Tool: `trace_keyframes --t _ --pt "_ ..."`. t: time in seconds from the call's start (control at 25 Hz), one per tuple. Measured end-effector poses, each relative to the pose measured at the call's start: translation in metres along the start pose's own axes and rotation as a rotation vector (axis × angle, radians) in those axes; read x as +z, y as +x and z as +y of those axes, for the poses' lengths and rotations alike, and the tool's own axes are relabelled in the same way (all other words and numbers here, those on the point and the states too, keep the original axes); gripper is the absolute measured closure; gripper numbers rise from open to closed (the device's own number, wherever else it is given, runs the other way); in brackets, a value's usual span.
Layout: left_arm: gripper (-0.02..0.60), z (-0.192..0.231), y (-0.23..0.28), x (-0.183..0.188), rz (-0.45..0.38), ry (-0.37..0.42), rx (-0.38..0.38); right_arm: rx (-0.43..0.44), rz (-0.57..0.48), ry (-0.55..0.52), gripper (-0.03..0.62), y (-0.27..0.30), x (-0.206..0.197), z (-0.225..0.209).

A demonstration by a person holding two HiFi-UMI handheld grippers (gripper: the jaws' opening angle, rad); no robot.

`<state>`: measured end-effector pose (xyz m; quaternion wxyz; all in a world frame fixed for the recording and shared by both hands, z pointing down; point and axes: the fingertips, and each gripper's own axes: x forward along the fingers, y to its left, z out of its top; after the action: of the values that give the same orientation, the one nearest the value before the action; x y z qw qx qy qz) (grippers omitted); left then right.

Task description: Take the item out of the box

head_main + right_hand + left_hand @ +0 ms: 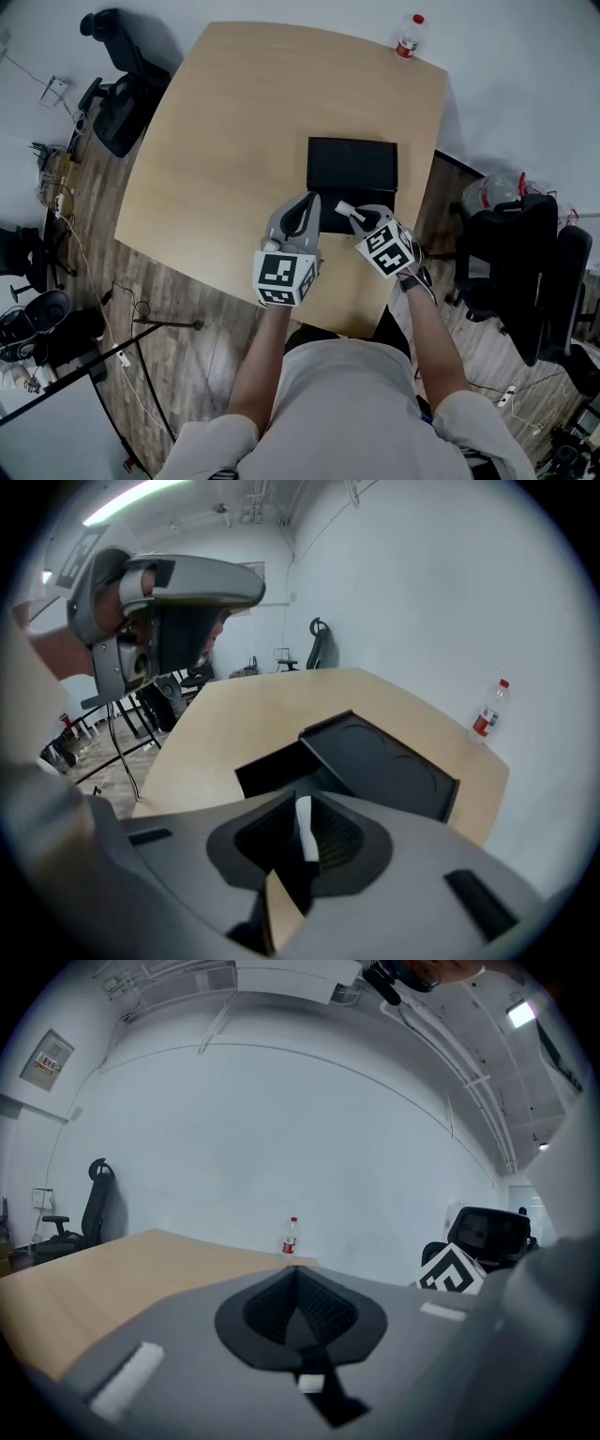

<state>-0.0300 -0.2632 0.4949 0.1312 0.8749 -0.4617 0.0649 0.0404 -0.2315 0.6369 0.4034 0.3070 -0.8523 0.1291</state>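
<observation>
A flat black box (352, 169) lies open on the wooden table (234, 122); its lid (384, 761) with round dents is folded back behind the tray. My right gripper (349, 212) hovers just in front of the box, shut on a small white item (304, 822), which sticks out of the jaws (344, 207). The left gripper (309, 202) is held beside it, left of the box's near corner, jaws shut with nothing between them (296, 1290).
A plastic bottle with a red label (409, 36) stands at the table's far right corner. Black office chairs stand at the left (122, 94) and right (525, 253) of the table. Cables and a stand lie on the wooden floor at the left.
</observation>
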Motion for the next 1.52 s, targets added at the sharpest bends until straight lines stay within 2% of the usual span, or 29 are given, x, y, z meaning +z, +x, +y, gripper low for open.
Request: trace_keyframes --t 0.36,0.48,1.0,1.32,1.52 --pt "0.575 0.000 0.011 -0.006 0.019 -0.005 -0.018 0.031 0.061 -0.009 0.577 0.023 -0.010 -0.008" --pt "0.575 0.002 0.014 -0.008 0.022 -0.007 -0.017 0.057 0.087 -0.020 0.536 0.032 -0.016 -0.007" --pt "0.575 0.014 0.016 -0.011 0.027 -0.022 0.007 0.128 0.191 -0.081 0.473 0.067 -0.040 -0.002" --pt "0.575 0.016 0.011 -0.011 0.030 -0.024 0.018 0.131 0.240 -0.155 0.473 0.083 -0.048 0.000" --pt "0.575 0.015 0.008 -0.012 0.029 -0.027 0.023 0.116 0.249 -0.148 0.473 0.088 -0.054 -0.004"
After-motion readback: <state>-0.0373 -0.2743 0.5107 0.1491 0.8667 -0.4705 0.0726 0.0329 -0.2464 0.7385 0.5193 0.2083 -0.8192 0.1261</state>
